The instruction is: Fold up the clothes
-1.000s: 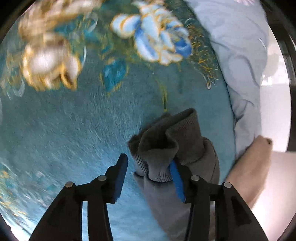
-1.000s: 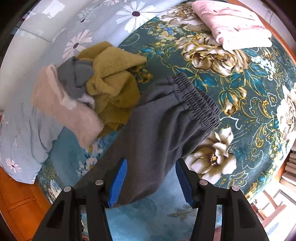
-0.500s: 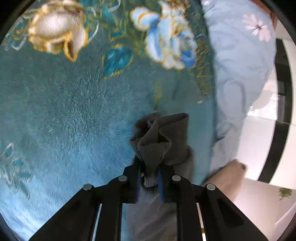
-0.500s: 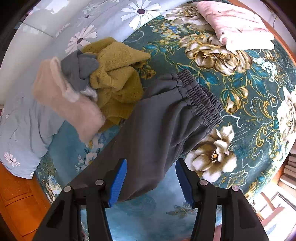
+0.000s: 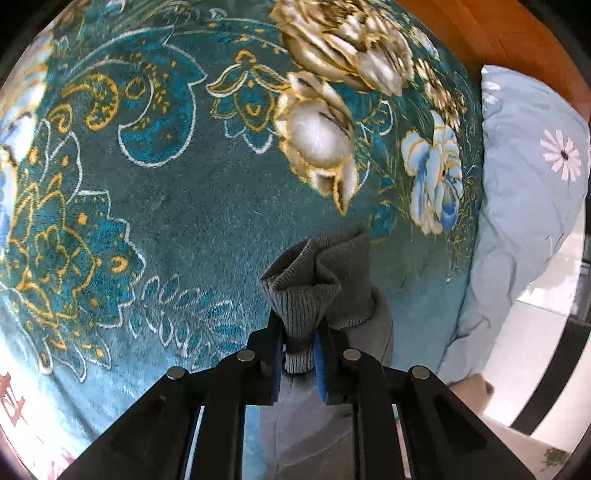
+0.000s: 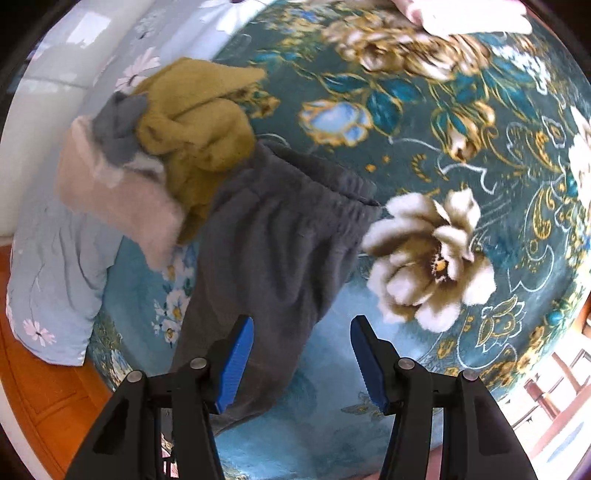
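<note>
We have the left gripper (image 5: 300, 349) pinching the ribbed cuff (image 5: 314, 291) of the grey sweatpants (image 6: 273, 251) — a grip to carry that leg end over. The right gripper (image 6: 301, 363) hangs spread above them; their waistband lies beside the mustard sweater (image 6: 199, 129) on the floral blanket (image 6: 461, 155).

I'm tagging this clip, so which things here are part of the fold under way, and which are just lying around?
In use:
- grey trousers
- ribbed cuff, clamped in the left gripper
- right gripper, open over the trousers

Lying about:
- mustard garment
- pink garment
- folded pink cloth
- pillow
- floral blanket
</note>
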Action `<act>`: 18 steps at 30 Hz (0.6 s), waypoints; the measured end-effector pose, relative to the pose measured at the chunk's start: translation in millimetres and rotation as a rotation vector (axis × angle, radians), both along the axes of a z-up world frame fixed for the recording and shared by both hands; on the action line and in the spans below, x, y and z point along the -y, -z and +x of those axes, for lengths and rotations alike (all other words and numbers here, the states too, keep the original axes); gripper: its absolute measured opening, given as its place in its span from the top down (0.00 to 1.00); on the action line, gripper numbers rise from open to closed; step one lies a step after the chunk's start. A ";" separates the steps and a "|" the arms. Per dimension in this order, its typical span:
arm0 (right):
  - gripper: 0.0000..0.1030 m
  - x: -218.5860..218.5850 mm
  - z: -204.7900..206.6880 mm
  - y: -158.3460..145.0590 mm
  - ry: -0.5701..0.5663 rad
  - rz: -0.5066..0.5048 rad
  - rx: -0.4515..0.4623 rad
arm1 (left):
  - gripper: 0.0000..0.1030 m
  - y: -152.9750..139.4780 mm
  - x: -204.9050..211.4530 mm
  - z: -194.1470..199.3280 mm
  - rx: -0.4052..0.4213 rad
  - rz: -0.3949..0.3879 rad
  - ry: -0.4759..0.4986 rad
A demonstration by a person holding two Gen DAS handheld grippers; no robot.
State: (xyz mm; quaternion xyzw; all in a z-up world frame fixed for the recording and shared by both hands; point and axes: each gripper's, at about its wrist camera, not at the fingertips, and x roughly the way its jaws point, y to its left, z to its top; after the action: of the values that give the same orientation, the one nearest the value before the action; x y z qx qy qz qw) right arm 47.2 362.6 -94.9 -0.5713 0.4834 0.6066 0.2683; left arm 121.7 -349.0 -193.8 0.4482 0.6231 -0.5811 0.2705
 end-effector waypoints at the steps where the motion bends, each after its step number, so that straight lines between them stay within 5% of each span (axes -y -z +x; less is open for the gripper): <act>1: 0.43 -4.3 -0.3 5.0 0.002 0.000 -0.001 | 0.85 -1.5 -1.2 -5.6 0.008 -0.007 0.002; 18: 0.34 -75.1 7.2 112.8 0.132 -0.092 -0.122 | 0.85 -40.6 -23.0 -50.0 0.154 -0.142 0.027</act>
State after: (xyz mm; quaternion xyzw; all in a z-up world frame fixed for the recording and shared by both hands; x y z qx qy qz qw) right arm 54.4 437.7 -207.7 -0.5118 0.5629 0.5985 0.2510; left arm 71.7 -326.0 -153.3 0.4796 0.5515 -0.5912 0.3410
